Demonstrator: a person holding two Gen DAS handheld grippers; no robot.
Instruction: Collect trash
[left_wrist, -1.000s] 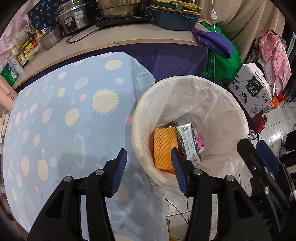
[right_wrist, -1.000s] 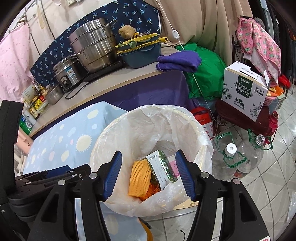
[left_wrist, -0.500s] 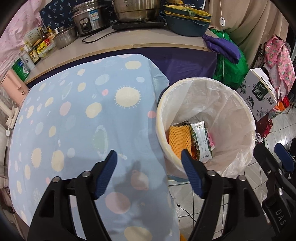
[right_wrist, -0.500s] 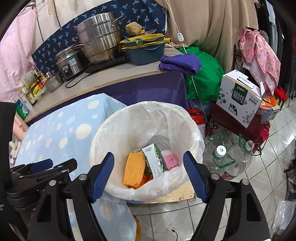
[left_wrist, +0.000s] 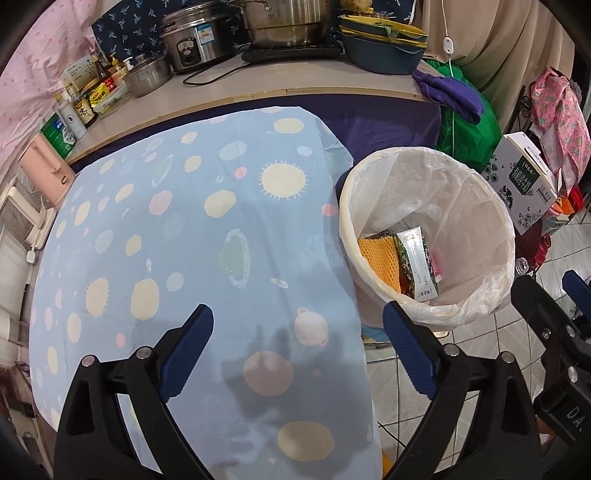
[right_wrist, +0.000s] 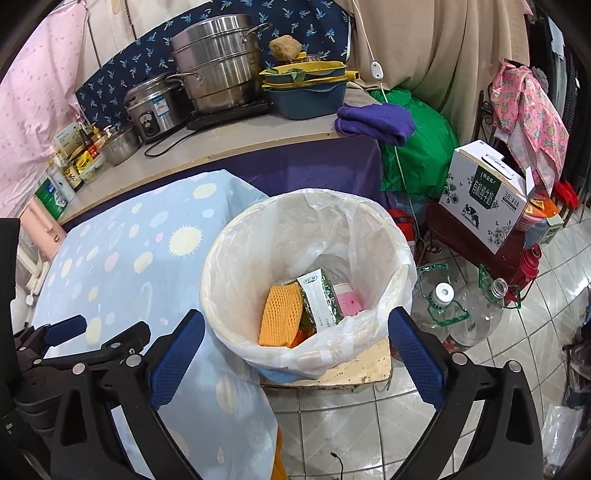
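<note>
Closest in, the left gripper (left_wrist: 297, 350) hangs over the near end of the blue cloth with pale suns and dots (left_wrist: 177, 240), its blue-padded jaws spreading wider and nothing between them. Beside it the right gripper (right_wrist: 295, 354) is opening the same way, empty too, poised over the near rim of the waste bin (right_wrist: 221, 266).

The bin stands on a stained pale board (right_wrist: 354, 373) on the tiled floor, just beside the cloth's edge, lined with a thin whitish plastic bag (right_wrist: 332, 221). The trash lies at its bottom: an orange foam fruit net (right_wrist: 279, 317), a green-and-white wrapper (right_wrist: 319, 299) leaning on it, and something pink (right_wrist: 349, 302) beside that.

To the bin's right are two clear water jugs (right_wrist: 443, 306). Further back a printed white carton (right_wrist: 484, 195) sits on a dark red stand. Behind everything runs a counter with a rice cooker (right_wrist: 155, 107), a steel steamer pot (right_wrist: 218, 70) and a folded purple cloth (right_wrist: 376, 120).
</note>
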